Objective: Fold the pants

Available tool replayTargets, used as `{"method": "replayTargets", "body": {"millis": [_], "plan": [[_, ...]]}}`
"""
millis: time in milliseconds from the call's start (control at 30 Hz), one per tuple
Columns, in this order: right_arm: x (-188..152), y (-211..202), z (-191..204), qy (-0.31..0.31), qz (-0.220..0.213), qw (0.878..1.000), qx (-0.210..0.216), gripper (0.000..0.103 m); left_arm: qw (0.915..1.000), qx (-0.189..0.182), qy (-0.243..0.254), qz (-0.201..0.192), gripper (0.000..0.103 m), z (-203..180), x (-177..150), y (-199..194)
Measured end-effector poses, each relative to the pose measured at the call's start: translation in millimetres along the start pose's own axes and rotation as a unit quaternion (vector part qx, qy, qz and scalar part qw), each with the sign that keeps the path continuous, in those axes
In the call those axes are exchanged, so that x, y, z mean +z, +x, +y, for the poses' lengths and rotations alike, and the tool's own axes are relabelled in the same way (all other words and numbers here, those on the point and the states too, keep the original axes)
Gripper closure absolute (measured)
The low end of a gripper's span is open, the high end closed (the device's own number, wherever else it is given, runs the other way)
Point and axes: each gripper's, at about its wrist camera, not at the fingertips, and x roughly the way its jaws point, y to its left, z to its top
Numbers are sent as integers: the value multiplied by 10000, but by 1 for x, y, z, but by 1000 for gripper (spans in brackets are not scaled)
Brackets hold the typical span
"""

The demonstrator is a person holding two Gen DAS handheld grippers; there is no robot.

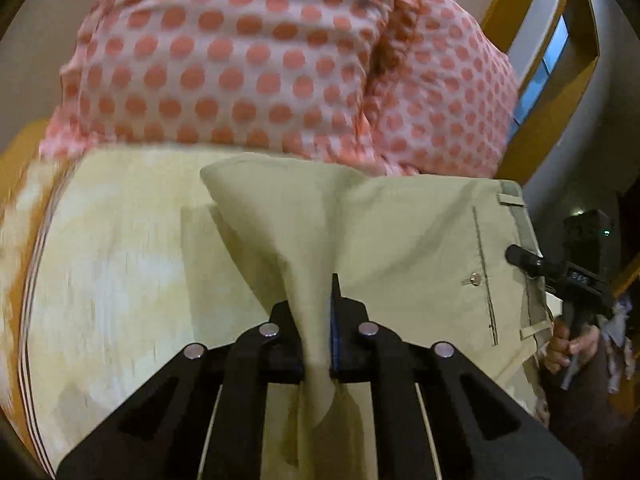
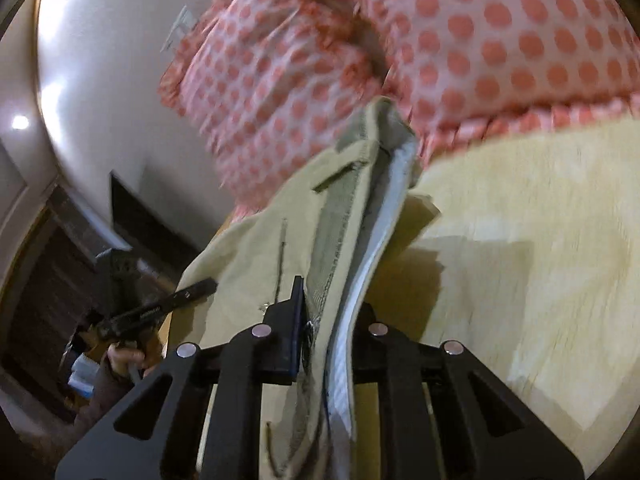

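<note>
Left gripper [image 1: 316, 320] pinches a bunched fold of the beige pants [image 1: 400, 240]; right gripper [image 2: 332, 320] clamps their white-lined waistband [image 2: 372, 240], held aloft.

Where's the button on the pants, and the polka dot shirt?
button [image 1: 475, 279], left wrist view, on its round face.
polka dot shirt [image 1: 240, 60], left wrist view, on the front cloth.

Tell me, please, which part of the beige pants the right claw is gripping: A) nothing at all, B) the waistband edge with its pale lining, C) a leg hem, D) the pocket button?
B: the right claw is shut on the pants at the waistband, white lining showing beside a belt loop.
</note>
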Motion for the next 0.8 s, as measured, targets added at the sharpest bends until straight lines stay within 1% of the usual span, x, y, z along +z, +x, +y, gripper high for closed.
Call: {"method": "replayTargets", "body": {"millis": [33, 67, 100, 133, 167, 200, 233, 267, 300, 333, 367, 400, 433, 467, 500, 533, 567, 600, 633, 667, 700, 733, 767, 800], "plan": [[8, 6, -3, -14, -45, 9999, -166, 87, 9999, 136, 75, -17, 93, -1, 6, 8], [16, 16, -7, -97, -21, 9988, -485, 86, 9994, 328, 119, 27, 91, -2, 13, 20], [19, 25, -9, -164, 51, 9960, -882, 78, 9984, 546, 105, 105, 87, -1, 18, 29], [22, 32, -13, -255, 178, 9873, -1559, 77, 9965, 801, 68, 208, 86, 2, 22, 35], [24, 30, -17, -259, 216, 9814, -1890, 77, 9955, 922, 24, 224, 79, 5, 24, 34], [23, 24, -19, -243, 173, 9782, -2055, 77, 9954, 956, 4, 105, 77, 7, 23, 25], [20, 12, -19, -245, 8, 9778, -2083, 70, 9933, 1136, 64, -185, 70, 5, 19, 8], [15, -2, -14, -299, -232, 9789, -2006, 62, 9919, 1194, 150, -405, 67, 2, 14, -7], [9, -13, -6, -410, -417, 9815, -1820, 51, 9923, 1100, 169, -540, 63, -2, 10, -18], [5, -16, -1, -495, -424, 9839, -1664, 51, 9947, 829, 126, -602, 62, -8, 4, -27], [-3, -15, 10, -624, -285, 9874, -1429, 51, 9970, 531, 90, -553, 60, -13, -1, -30], [-9, -10, 18, -732, -111, 9887, -1300, 51, 9987, 272, 102, -420, 58, -20, -7, -29], [-15, -5, 22, -804, 33, 9890, -1245, 51, 9997, 103, 156, -149, 57, -29, -13, -19], [-20, 7, 26, -854, 282, 9878, -1270, 51, 9997, 86, 183, 100, 57, -35, -18, -7], [-23, 19, 25, -837, 497, 9851, -1416, 49, 9993, 122, 180, 298, 57, -38, -21, 5], [-27, 32, 21, -766, 769, 9804, -1645, 48, 9976, 259, 116, 638, 58, -38, -25, 25], [-29, 42, 17, -730, 897, 9768, -1800, 48, 9964, 361, 81, 762, 60, -37, -27, 37], [-29, 41, 20, -810, 799, 9730, -2008, 48, 9967, 495, 147, 632, 62, -38, -28, 38], [-29, 39, 24, -800, 827, 9675, -2251, 47, 9959, 632, 214, 618, 61, -41, -29, 34], [-33, 32, 32, -804, 746, 9636, -2439, 43, 9953, 707, 199, 637, 58, -43, -30, 27], [-39, 24, 41, -873, 639, 9607, -2558, 23, 9956, 731, 146, 565, 46, -46, -34, 13], [-47, 16, 52, -988, 496, 9590, -2609, 4, 9962, 744, 128, 436, 28, -48, -40, 0], [-61, 6, 64, -1166, 315, 9581, -2597, 1, 9963, 799, 144, 291, 19, -50, -49, -14], [-72, 2, 73, -1319, 228, 9567, -2583, 1, 9951, 956, 196, 151, 8, -55, -63, -32]]}}
